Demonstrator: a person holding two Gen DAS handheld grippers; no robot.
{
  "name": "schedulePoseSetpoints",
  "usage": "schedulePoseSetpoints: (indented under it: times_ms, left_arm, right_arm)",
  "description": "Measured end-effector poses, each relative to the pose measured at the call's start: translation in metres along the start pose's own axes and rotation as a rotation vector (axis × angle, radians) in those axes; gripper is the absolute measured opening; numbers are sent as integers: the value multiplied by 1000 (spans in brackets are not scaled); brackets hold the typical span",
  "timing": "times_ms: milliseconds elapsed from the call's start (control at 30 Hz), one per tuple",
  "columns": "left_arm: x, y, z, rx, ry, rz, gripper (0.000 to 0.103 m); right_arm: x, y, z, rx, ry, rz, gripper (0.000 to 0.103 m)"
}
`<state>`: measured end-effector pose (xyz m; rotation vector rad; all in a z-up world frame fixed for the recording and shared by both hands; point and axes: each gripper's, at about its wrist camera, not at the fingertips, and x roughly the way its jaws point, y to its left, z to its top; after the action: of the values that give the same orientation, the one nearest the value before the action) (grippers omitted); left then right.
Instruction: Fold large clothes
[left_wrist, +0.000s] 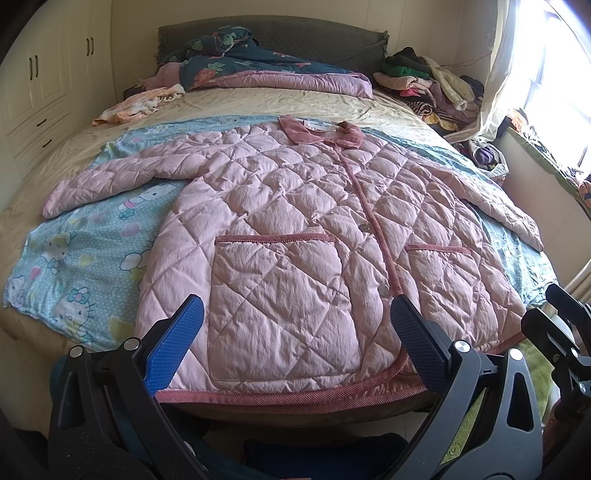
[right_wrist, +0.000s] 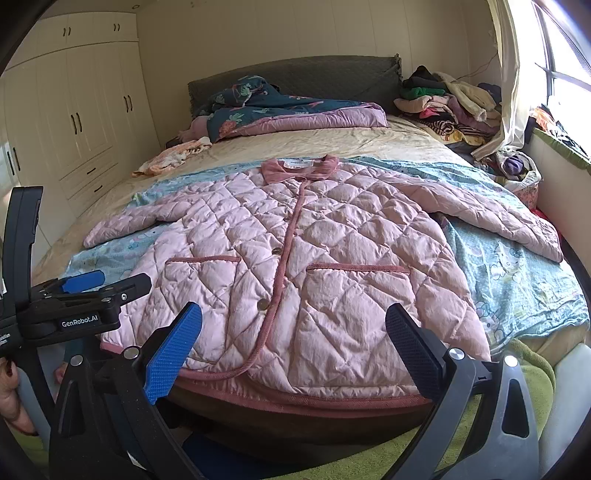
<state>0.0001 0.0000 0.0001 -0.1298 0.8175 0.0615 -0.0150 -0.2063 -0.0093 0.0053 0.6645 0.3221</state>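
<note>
A pink quilted jacket (left_wrist: 288, 221) lies flat and buttoned on the bed, front up, collar away from me, both sleeves spread out to the sides. It also shows in the right wrist view (right_wrist: 295, 251). My left gripper (left_wrist: 295, 343) is open and empty, hovering at the jacket's near hem over its left pocket. My right gripper (right_wrist: 291, 347) is open and empty, at the near hem by the button placket. The left gripper (right_wrist: 88, 286) shows at the left of the right wrist view, and the right gripper's black frame (left_wrist: 565, 325) at the right edge of the left wrist view.
The jacket rests on a blue cartoon-print sheet (left_wrist: 74, 266) over a beige bed (left_wrist: 258, 103). A folded quilt (left_wrist: 266, 70) lies by the headboard. A pile of clothes (left_wrist: 432, 85) sits at the far right. White wardrobes (right_wrist: 74, 122) stand left, a window (right_wrist: 561, 62) right.
</note>
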Motion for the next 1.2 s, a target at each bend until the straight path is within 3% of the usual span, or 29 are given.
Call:
schedulePoseSetpoints:
  times_ms: [833, 1200]
  left_arm:
    - [2, 3, 3, 5, -7, 10, 95]
    - [27, 4, 32, -15, -7, 33, 95]
  right_arm:
    - [11, -5, 3, 15, 10, 19, 99]
    - [33, -18, 27, 19, 22, 36, 99]
